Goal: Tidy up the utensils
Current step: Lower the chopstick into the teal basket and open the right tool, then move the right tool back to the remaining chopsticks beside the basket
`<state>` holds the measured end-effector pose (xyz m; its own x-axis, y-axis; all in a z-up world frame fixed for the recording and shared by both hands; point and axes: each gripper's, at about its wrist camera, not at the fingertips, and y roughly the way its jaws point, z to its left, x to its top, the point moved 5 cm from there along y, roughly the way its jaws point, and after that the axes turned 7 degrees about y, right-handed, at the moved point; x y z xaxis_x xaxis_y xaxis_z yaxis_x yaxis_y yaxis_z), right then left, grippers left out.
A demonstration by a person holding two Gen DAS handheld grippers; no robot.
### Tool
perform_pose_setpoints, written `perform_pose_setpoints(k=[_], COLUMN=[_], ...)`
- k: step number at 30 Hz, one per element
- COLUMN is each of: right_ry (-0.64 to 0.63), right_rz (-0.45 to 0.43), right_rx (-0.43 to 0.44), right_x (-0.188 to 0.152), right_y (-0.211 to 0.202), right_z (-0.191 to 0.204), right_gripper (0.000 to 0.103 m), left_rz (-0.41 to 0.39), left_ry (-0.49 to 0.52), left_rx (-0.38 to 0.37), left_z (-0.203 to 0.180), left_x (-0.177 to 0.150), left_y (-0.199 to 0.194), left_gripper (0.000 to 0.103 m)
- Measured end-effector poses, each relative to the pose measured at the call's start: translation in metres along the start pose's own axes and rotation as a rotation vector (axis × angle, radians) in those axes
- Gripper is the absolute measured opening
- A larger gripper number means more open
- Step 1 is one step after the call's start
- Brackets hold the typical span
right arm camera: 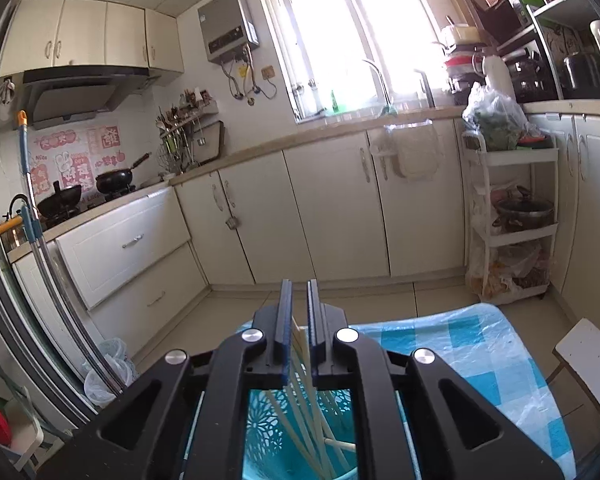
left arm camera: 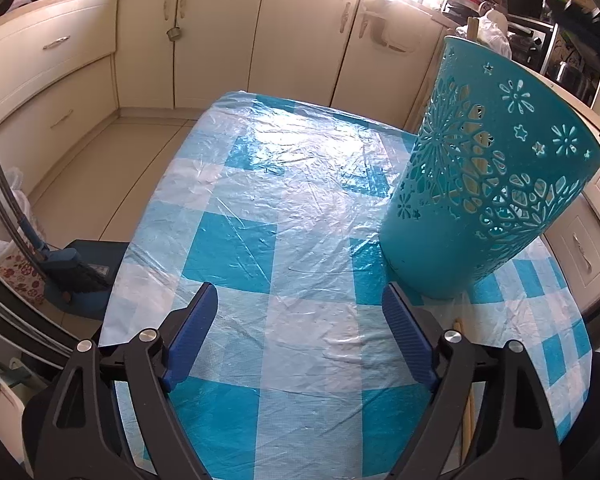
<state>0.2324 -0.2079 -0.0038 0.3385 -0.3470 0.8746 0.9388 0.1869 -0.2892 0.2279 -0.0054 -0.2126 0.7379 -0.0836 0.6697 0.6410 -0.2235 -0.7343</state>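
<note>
Chopsticks [right arm camera: 305, 412] stand in the teal holder [right arm camera: 260, 428] beneath the right gripper [right arm camera: 299, 304], jaws barely parted; lift straight, avoiding snags; left gripper [left arm camera: 298, 308] gapes empty beside the holder.

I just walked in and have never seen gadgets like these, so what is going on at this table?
A person is tidying utensils with a two-finger gripper in each hand. The right gripper is above the teal cut-out basket, nearly closed, with pale chopsticks running between its jaws down into the basket; whether it still pinches them is unclear. The left gripper is wide open and empty, over the blue and white checked tablecloth. Another chopstick lies on the cloth near the basket.
</note>
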Motion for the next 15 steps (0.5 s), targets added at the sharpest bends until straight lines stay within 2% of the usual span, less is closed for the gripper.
perform_pose_setpoints(k=[4, 8, 15], right_ry=[-0.014, -0.032, -0.042], right_rz=[-0.063, -0.108, -0.059], right_rx=[0.033, 0.049, 0.031], right_x=[0.014, 0.016, -0.012], right_y=[-0.031, -0.061, -0.087], right_z=[0.01, 0.017, 0.009], right_gripper=[0.017, 0.033, 0.04], left_rz=[-0.003, -0.009, -0.013], left_ry=[-0.007, -0.015, -0.016], left_rx=[0.009, 0.015, 0.023], left_z=[0.002, 0.004, 0.005], left_x=[0.0, 0.0, -0.001], left_y=[0.0, -0.001, -0.002], left_gripper=[0.082, 0.083, 0.085])
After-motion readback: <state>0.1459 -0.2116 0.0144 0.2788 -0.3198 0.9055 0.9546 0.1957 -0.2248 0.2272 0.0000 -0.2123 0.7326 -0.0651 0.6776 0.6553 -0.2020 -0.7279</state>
